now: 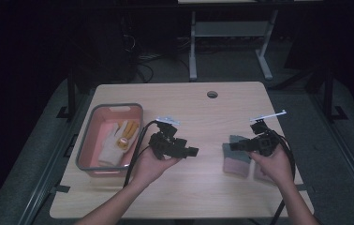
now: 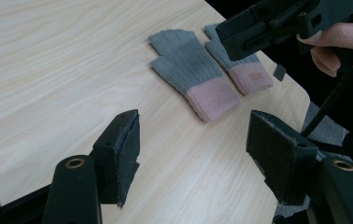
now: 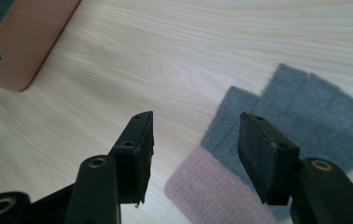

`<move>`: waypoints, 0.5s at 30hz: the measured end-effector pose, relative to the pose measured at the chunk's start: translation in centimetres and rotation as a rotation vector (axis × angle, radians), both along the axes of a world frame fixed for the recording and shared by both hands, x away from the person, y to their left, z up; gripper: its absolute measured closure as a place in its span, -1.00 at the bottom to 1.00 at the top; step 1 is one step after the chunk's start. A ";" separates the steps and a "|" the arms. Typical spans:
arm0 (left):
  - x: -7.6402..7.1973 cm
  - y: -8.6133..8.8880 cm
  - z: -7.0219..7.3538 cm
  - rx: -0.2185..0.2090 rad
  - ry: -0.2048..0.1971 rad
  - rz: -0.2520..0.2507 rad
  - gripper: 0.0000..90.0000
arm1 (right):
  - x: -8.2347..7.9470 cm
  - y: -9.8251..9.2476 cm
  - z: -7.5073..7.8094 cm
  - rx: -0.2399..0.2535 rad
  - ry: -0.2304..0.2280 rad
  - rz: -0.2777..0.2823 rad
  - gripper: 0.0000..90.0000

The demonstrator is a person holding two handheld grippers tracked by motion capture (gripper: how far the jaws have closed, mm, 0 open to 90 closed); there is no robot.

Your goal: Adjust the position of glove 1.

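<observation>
The left gripper (image 1: 191,151) had its two black fingers (image 2: 121,154) spread well apart with nothing between them, hovering over bare wood of the pale wooden table (image 1: 198,110); the right gripper (image 1: 235,146) likewise held its fingers (image 3: 137,154) wide apart and empty, poised just above the nearer of two grey knitted gloves with pink cuffs (image 1: 237,159), touching neither. In the left gripper view that pair of gloves (image 2: 191,79) lay flat side by side near the table's edge, cuffs toward the person, the farther glove (image 2: 244,67) partly hidden behind the right gripper's black body (image 2: 286,18). In the right gripper view one finger stood over the glove's grey part (image 3: 305,116) and the other over bare table. Well apart to the left sat a grey-rimmed pink plastic tub (image 1: 87,140) holding a cream and yellow glove (image 1: 119,138). Cables trailed from both grippers toward the person
</observation>
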State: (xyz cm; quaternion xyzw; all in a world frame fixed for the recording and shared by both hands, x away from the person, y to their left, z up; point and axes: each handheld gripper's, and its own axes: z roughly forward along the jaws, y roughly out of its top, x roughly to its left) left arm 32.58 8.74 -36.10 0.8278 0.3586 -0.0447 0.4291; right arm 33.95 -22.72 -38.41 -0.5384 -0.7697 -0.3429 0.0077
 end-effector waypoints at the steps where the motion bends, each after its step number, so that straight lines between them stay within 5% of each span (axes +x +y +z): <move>1: -0.2 -0.3 -0.2 -0.001 0.005 -0.004 -0.22 | -0.1 -0.2 -0.1 -0.006 -0.005 0.003 0.01; 15: -1.0 -3.1 -1.3 -0.008 -0.002 -0.047 -0.28 | -2.0 -4.1 -1.7 -0.057 0.017 -0.072 -0.01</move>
